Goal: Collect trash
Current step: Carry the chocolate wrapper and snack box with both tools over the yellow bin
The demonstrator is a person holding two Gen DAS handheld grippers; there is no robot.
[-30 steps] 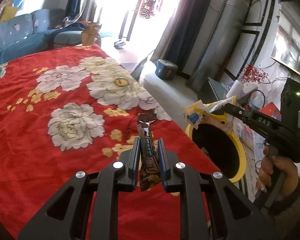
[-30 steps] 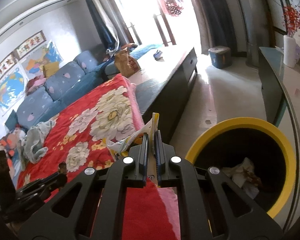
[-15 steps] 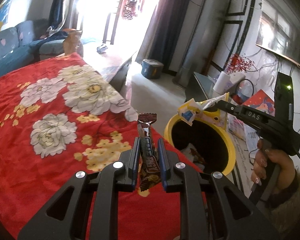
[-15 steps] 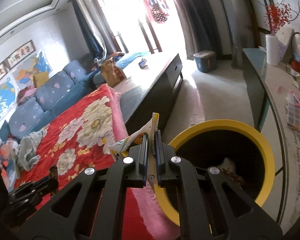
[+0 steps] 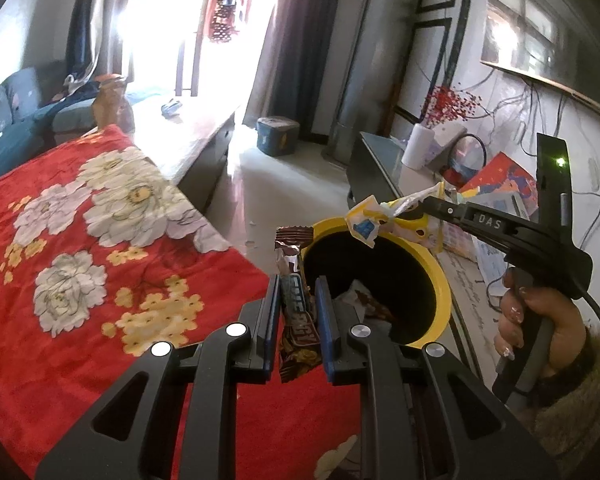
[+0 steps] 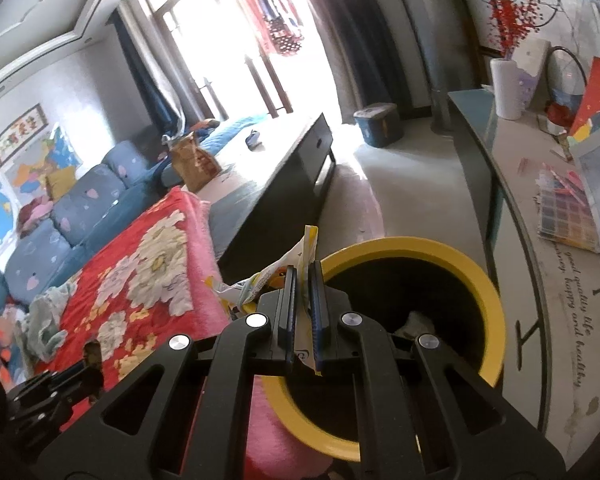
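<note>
Readable on the right tongs' black arm [image 5: 488, 224] — "DAS" in pale capitals. On the glass table [image 6: 556, 340] at right, cursive script — "good quality life" and "happy and healthy". On the brown candy wrapper [image 5: 298, 320], large lettering, not legible.

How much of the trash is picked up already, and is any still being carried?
Some trash already lies inside the yellow bin. In hand: the left tongs grip a brown candy wrapper at the bin's near edge, and the right tongs pinch a yellow and white wrapper over the rim. Left to do: drop both in. No other trash shows on the red blanket.
</note>
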